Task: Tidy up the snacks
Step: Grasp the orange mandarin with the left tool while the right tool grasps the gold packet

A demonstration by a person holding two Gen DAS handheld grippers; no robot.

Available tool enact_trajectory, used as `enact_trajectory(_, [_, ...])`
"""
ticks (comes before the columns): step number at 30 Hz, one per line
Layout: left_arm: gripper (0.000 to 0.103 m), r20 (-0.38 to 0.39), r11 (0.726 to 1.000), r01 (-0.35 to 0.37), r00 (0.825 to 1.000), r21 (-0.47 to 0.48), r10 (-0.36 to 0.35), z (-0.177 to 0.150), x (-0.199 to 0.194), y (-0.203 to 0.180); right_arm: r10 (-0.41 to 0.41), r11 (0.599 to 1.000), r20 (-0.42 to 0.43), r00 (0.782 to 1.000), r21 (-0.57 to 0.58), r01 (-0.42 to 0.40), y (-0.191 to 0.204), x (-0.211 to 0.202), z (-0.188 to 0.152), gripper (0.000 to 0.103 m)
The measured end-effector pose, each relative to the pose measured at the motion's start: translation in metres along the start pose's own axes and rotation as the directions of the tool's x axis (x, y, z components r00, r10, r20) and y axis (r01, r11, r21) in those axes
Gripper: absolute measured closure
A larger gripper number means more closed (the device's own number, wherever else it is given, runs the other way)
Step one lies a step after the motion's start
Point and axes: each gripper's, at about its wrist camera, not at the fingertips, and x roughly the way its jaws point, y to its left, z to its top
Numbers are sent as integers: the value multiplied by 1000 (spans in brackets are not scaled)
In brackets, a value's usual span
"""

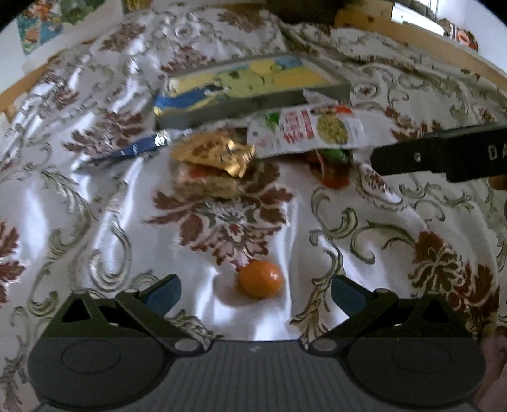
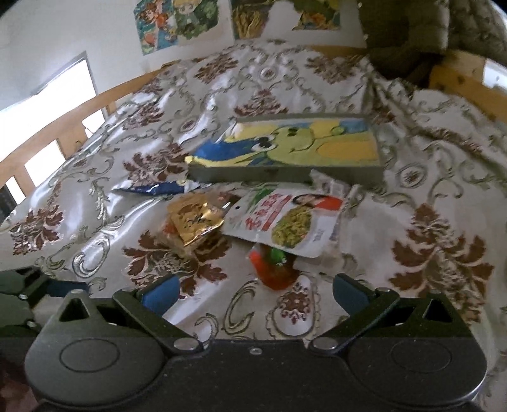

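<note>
Snacks lie on a patterned bedspread before a grey tray (image 1: 253, 106) (image 2: 285, 174) with a cartoon-printed bottom. A white pouch (image 1: 305, 130) (image 2: 285, 222) rests on a red-green packet (image 1: 332, 164) (image 2: 272, 266). A gold packet (image 1: 215, 152) (image 2: 193, 222) lies on a pale wrapped snack (image 1: 206, 182). A blue packet (image 1: 126, 152) (image 2: 152, 188) is left of them. A small orange ball (image 1: 260, 283) sits between the fingers of my open left gripper (image 1: 256, 293). My right gripper (image 2: 253, 293) is open and holds nothing, just short of the red-green packet.
The right gripper's black body (image 1: 443, 155) reaches in from the right in the left wrist view. The bedspread (image 1: 95, 222) is wrinkled. A wooden bed rail (image 2: 63, 126) runs along the left and back. Posters (image 2: 177, 22) hang on the wall.
</note>
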Motion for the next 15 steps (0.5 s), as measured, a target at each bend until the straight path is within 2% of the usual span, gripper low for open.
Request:
enact_trajectory(6, [6,-67,998,9,998,-54,-13,-2,18,11,95,995,-62,994,-12,-96,-3,22,4,1])
enact_trajectory(11, [12,-62,997,9,998,-77,-14,-2,18,15,179,981,-99,979,-53,-185,4,41,17,1])
enact_trajectory(15, [17,-61,997,8,998,-74,-12,-1,20,14,220,962,-106,970,-140,-234,16,61,32,1])
